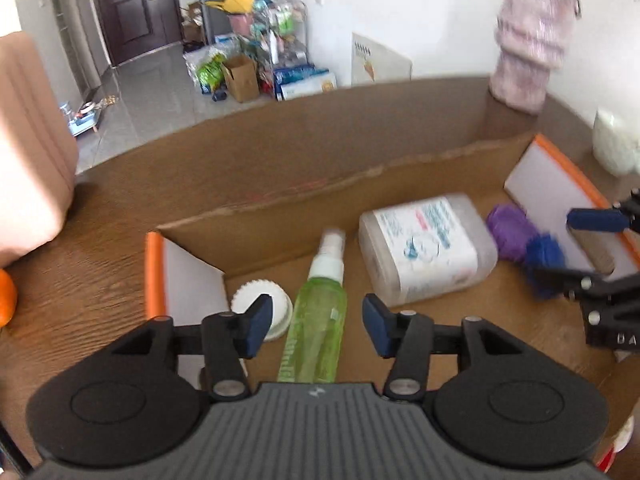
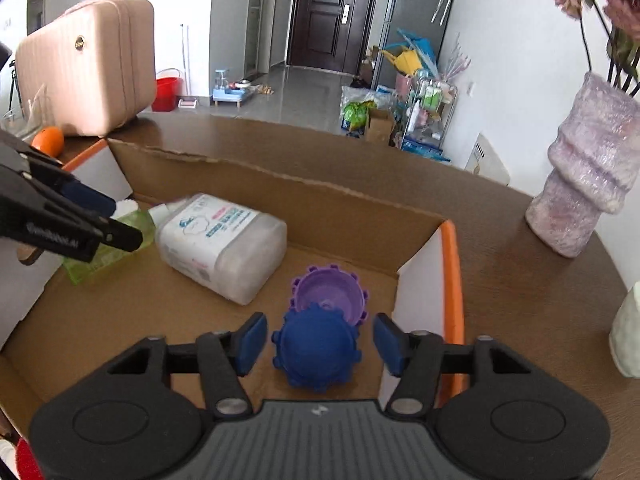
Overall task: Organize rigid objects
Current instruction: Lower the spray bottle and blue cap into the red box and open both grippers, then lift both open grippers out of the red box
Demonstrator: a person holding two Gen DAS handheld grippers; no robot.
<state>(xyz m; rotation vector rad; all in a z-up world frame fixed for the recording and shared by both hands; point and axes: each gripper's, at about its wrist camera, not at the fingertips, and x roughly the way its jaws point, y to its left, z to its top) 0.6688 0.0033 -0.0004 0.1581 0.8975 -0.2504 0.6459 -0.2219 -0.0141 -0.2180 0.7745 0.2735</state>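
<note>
A shallow cardboard box (image 1: pixel 320 168) (image 2: pixel 280 184) with orange-edged ends lies on a wooden table. Inside lie a green spray bottle (image 1: pixel 320 320) (image 2: pixel 108 248), a white ridged cap (image 1: pixel 260 300), a clear square bottle with a white label (image 1: pixel 424 248) (image 2: pixel 220 244), a purple knobbed cup (image 1: pixel 508 232) (image 2: pixel 328 292) and a blue knobbed cap (image 1: pixel 544 256) (image 2: pixel 316 348). My left gripper (image 1: pixel 316 328) is open, its fingers on either side of the spray bottle. My right gripper (image 2: pixel 318 344) is open around the blue cap, not touching it.
A pink ribbed vase (image 2: pixel 588 188) (image 1: pixel 528 52) and a white object (image 2: pixel 628 332) stand on the table right of the box. A pink suitcase (image 2: pixel 88 64) and an orange (image 2: pixel 48 140) are at the left.
</note>
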